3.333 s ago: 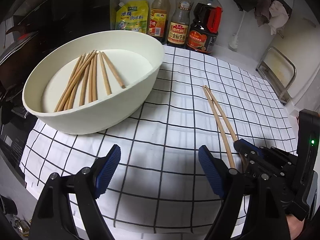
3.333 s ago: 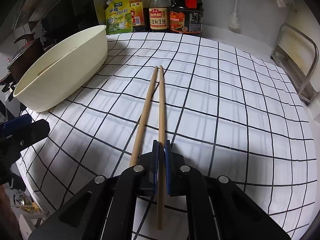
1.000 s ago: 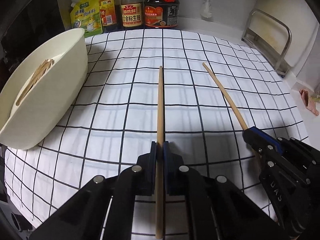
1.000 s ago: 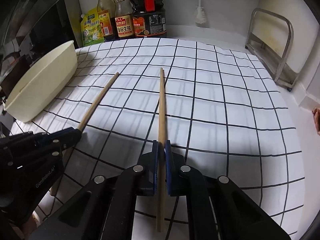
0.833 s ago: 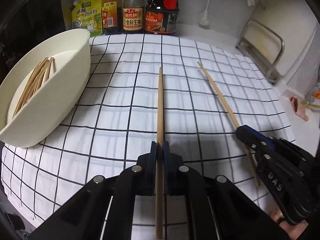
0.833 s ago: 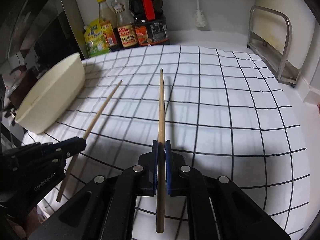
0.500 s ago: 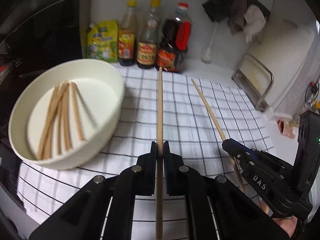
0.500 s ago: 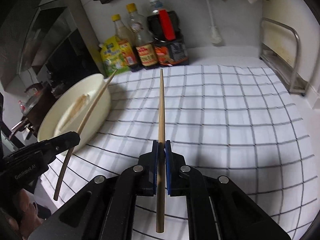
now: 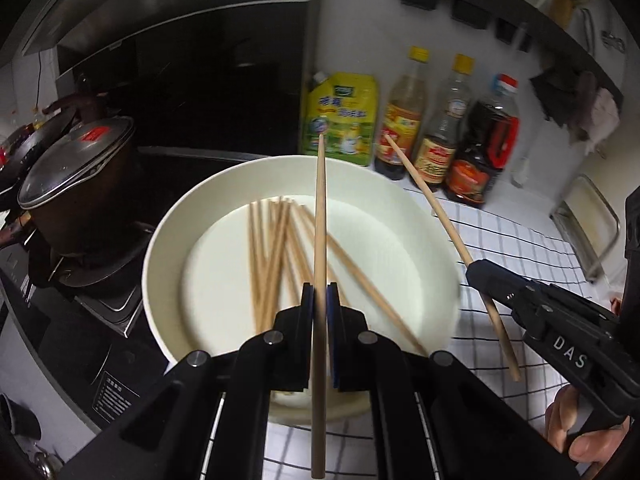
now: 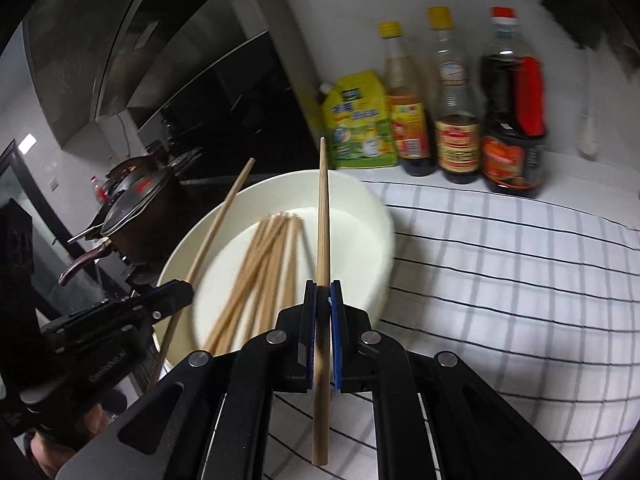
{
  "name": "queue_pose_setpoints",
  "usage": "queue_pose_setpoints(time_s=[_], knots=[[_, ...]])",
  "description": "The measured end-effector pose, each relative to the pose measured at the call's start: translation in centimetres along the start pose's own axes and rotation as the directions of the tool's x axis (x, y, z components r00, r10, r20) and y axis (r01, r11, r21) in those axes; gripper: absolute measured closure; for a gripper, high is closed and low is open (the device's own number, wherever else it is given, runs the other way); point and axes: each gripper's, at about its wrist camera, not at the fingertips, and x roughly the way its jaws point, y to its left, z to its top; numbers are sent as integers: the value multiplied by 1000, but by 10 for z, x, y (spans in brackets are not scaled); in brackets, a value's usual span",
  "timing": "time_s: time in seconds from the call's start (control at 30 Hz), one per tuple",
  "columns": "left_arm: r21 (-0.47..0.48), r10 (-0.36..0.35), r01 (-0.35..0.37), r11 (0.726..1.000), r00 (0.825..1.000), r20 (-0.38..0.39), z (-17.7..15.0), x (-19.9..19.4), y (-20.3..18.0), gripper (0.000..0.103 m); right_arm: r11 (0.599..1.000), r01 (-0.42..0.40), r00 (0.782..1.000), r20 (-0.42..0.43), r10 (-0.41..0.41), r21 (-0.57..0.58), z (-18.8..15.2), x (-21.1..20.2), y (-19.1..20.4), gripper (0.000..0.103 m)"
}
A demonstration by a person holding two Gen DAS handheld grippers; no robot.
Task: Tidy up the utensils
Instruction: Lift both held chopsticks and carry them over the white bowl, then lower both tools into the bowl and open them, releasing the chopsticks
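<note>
A kitchen counter is seen, covered by a white cloth with a black grid (image 9: 520,240), with a dark hob at its left end. On the hob, a dark pot with a glass lid (image 9: 76,168) is set. Beside it, on the cloth's left edge, a white bowl (image 9: 168,240) is placed, and a loose bundle of wooden chopsticks (image 9: 272,248) is laid inside it. Over the bowl, the left gripper (image 9: 320,300) is held with its jaws clamped narrow on a single chopstick (image 9: 320,200), pointed toward the back wall. To its right, the right gripper (image 10: 323,300) is likewise closed tight on a second chopstick (image 10: 323,220), angled above the bowl's right rim. Against the wall, a yellow-green pouch (image 9: 340,120) and three sauce bottles (image 9: 436,128) are lined up
</note>
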Motion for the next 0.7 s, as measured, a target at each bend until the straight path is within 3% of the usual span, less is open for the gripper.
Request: queue_pose_setpoints(time_s=[0.27, 0.43, 0.67, 0.7], knots=[[-34, 8, -9, 999, 999, -34, 4, 28, 27, 96, 1000, 10, 997, -74, -11, -18, 14, 52, 19, 96], [-57, 27, -31, 998, 998, -55, 1, 37, 36, 95, 999, 32, 994, -100, -35, -38, 12, 62, 22, 96], [-79, 57, -59, 995, 998, -27, -1, 29, 47, 50, 998, 62, 996, -59, -62, -8, 7, 45, 15, 92], [-79, 68, -69, 995, 998, -17, -1, 25, 48, 49, 998, 67, 996, -52, -68, -11, 6, 41, 15, 92]])
